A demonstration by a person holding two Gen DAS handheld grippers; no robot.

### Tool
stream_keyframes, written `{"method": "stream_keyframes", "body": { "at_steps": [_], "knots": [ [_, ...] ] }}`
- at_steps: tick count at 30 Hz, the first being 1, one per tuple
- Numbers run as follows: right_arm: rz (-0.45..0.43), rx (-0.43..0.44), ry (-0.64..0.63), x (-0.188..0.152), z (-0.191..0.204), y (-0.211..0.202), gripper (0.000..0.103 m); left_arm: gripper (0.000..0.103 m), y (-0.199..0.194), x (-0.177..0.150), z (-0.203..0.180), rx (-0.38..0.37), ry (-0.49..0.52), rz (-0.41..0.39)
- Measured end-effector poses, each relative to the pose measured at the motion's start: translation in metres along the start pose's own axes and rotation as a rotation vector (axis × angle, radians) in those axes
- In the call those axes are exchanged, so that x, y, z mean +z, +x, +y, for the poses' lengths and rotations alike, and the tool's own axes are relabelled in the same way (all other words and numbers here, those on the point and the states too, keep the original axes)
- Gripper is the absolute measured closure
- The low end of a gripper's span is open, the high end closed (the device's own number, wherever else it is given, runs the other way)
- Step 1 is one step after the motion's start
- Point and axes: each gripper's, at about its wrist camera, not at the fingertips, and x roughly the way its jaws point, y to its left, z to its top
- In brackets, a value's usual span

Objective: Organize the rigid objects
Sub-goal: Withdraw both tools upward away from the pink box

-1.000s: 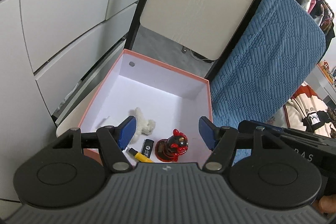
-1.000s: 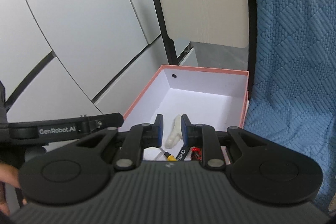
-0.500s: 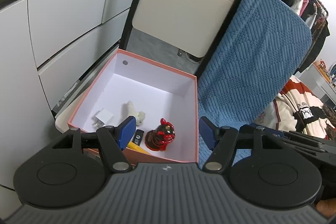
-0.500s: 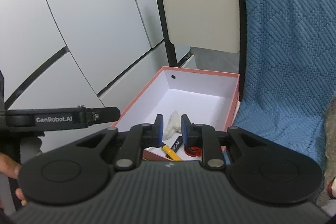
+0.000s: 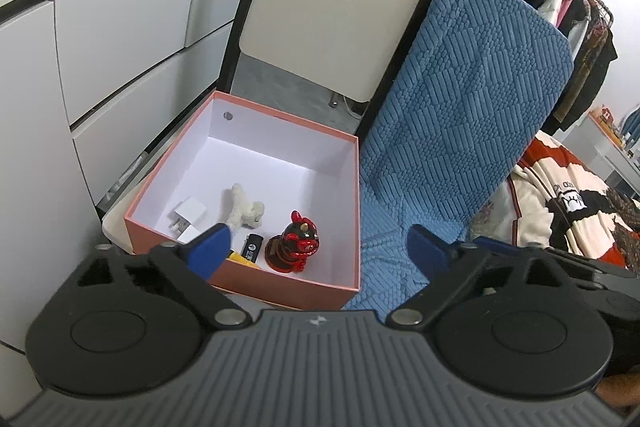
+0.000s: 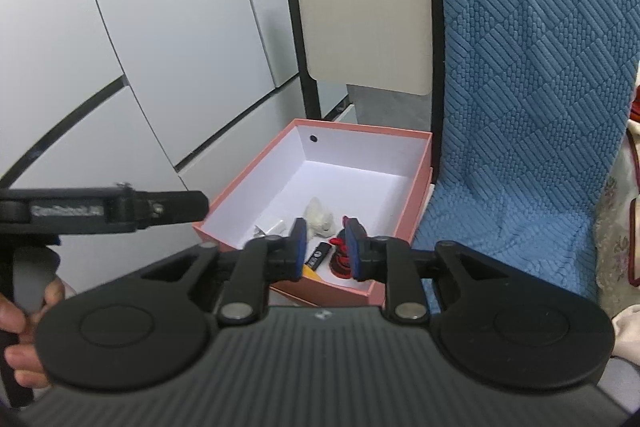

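The open salmon-pink cardboard box with a white lining (image 5: 352,211) sat beside the blue quilted fabric draped over a seat (image 5: 460,131), which lay at about three o'clock from it in the left wrist view. All the sorted pieces were gathered in the box's near end, probably because that was the easiest reach. A glossy red and black ceramic figurine (image 5: 294,243) stood upright at about five o'clock on the box floor. Just beside it, toward nine o'clock, lay a small black rectangular lighter (image 5: 253,247) with a yellow stick-like item (image 5: 240,258) partly hidden under the near wall. A fluffy cream toy animal (image 5: 244,209) lay at eleven o'clock from the figurine, and a white square plug adapter (image 5: 188,215) rested further toward nine o'clock.

The left gripper (image 5: 316,247) hung above the box's near edge, its jaws just opened very wide with nothing between them. The right gripper (image 6: 325,247) pointed at the same near end; its jaws had just parted to a narrow gap, and nothing was gripped, the lighter and figurine merely showing through the gap from below. A hand (image 6: 24,315) held the left tool's grip at eight o'clock in the right wrist view.

With both jaws empty and the items already boxed, this looked like a release step finished, and the next piece would have to be sought outside the box.
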Motion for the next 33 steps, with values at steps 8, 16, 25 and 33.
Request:
{"method": "stream_keyframes", "body": {
  "at_steps": [8,16,25,33],
  "knots": [
    [0.004,-0.018,0.034,-0.0066,-0.0117,-0.001,0.019,0.0,0.0022,-0.0033,0.0015,0.043,0.025,0.01],
    [0.025,-0.031,0.023,-0.0088,-0.0091,0.0021,0.019,0.0,0.0023,-0.0046,0.0036,0.043,-0.001,0.014],
    [0.021,-0.041,0.005,-0.0072,-0.0056,0.0002,0.019,0.0,-0.0022,-0.0037,0.0013,0.06,0.009,0.01],
    [0.003,-0.056,-0.008,-0.008,-0.0032,-0.0046,0.0,0.0,-0.0051,-0.0054,0.0039,0.071,0.001,0.016]
  ]
}}
